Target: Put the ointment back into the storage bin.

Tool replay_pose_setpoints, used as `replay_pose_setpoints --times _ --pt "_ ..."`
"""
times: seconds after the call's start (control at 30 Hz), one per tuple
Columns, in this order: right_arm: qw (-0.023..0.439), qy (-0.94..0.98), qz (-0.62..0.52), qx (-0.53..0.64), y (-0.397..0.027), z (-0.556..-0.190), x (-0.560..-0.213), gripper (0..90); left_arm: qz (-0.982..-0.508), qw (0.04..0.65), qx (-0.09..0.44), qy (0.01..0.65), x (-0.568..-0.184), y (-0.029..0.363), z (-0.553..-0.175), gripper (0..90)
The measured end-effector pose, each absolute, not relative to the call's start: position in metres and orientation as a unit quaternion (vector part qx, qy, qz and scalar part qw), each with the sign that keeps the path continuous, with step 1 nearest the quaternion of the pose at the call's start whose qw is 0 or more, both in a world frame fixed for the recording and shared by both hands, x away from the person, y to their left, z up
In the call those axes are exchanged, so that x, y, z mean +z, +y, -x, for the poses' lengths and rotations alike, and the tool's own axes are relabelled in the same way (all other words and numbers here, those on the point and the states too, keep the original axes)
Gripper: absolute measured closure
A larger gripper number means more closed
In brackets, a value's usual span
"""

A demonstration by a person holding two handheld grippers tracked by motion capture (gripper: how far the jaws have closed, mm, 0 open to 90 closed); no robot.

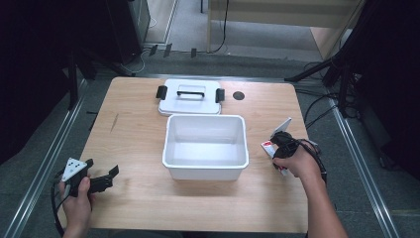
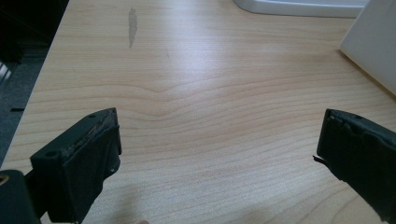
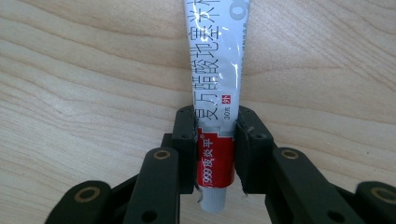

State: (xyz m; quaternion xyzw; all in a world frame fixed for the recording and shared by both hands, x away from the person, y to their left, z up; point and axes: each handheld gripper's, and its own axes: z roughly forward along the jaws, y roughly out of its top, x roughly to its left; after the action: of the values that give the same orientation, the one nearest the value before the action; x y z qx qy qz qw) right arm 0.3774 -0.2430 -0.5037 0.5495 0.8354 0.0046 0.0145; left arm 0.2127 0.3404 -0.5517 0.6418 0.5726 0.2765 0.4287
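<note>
A white and red ointment tube (image 3: 217, 60) with printed lettering lies over the wooden table, and my right gripper (image 3: 215, 140) is shut on its red end. From above, that gripper (image 1: 278, 148) is just right of the white bin (image 1: 205, 163), with the tube (image 1: 268, 147) poking out beside the hand. My left gripper (image 1: 111, 178) rests at the front left of the table. Its jaws stand wide open over bare wood (image 2: 219, 154) with nothing between them.
The open white bin is empty and stands mid-table. Its lid (image 1: 190, 96), with a black handle and black clips, lies flat behind it. A small dark round spot (image 1: 238, 95) marks the table at the back. The bin's corner (image 2: 373, 42) shows ahead of the left gripper.
</note>
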Motion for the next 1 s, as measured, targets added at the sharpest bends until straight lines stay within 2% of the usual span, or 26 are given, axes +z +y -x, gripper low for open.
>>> replay_pose_setpoints --times 0.2,0.53,0.67,1.0 --pt "0.009 0.828 -0.56 0.017 -0.248 -0.377 -0.501 73.5 -0.642 0.426 0.278 0.574 -0.552 0.34 -0.213 2.4" --pt "0.011 0.822 -0.566 0.051 -0.243 -0.377 -0.455 73.4 -0.645 0.427 0.278 0.57 -0.552 0.339 -0.212 2.5" --pt "0.012 0.822 -0.566 0.06 -0.237 -0.38 -0.439 73.4 -0.644 0.425 0.277 0.572 -0.551 0.339 -0.213 0.0" --pt "0.011 0.829 -0.554 0.068 -0.218 -0.385 -0.408 73.4 -0.642 0.422 0.282 0.575 -0.552 0.338 -0.213 0.0"
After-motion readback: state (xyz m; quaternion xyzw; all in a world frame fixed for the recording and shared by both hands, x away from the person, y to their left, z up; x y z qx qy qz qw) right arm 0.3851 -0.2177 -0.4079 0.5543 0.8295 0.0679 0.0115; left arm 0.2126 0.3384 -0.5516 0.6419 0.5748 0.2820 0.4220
